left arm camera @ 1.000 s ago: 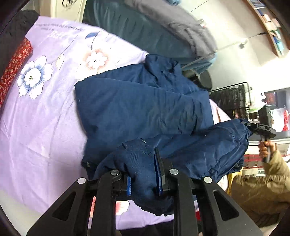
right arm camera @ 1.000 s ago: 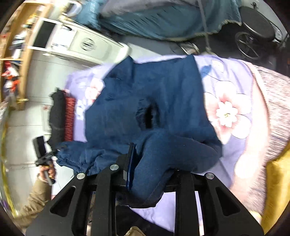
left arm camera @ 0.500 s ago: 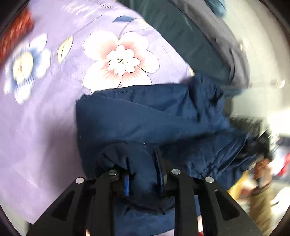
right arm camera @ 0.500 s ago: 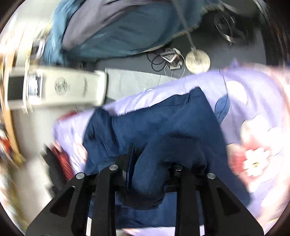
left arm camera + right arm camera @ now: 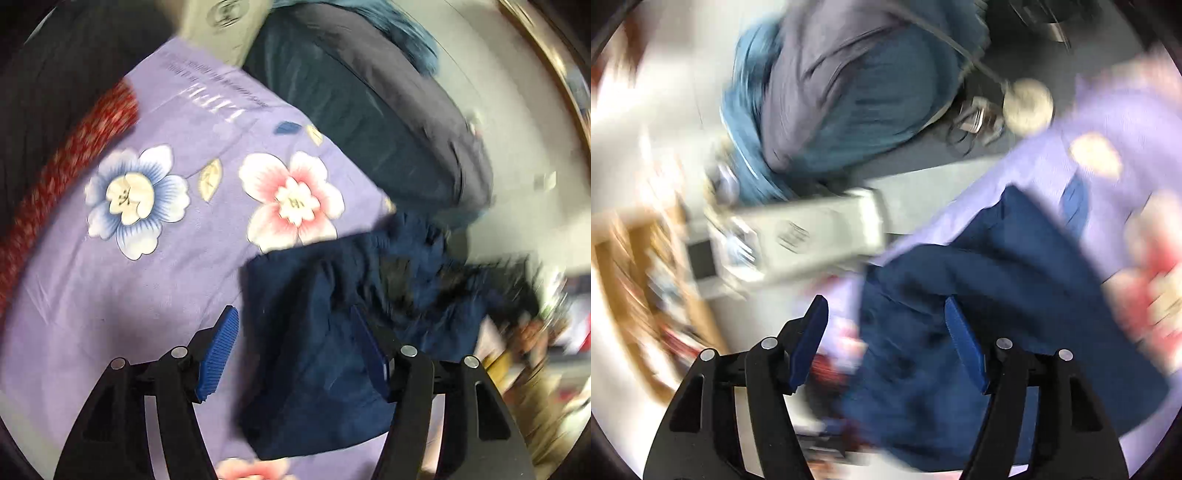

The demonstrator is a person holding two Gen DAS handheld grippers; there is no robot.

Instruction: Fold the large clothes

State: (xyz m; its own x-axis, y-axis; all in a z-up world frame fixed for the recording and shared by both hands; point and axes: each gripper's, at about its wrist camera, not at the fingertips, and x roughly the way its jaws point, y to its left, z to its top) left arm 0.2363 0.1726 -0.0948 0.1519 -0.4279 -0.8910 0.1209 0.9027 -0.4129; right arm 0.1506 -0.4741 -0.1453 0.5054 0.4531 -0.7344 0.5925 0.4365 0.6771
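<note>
A dark navy garment [image 5: 325, 332] lies folded over on a lilac flowered bedsheet [image 5: 147, 280]. My left gripper [image 5: 295, 350] is open, its blue pads [image 5: 218, 354] spread apart above the garment's left edge, holding nothing. In the right wrist view the same navy garment [image 5: 997, 314] lies on the sheet [image 5: 1108, 122], blurred by motion. My right gripper [image 5: 886, 339] is open too, its pads [image 5: 964, 347] spread over the garment's edge.
A red patterned cloth [image 5: 62, 170] and dark fabric lie at the sheet's left side. A teal and grey bundle [image 5: 369, 110] sits beyond the bed. A white appliance [image 5: 812, 236] and wooden shelves [image 5: 646, 295] stand past the bed's edge.
Both grippers carried the garment's lower part across over the rest, then opened and let it go. The fold now lies on the sheet and both views swing quickly.
</note>
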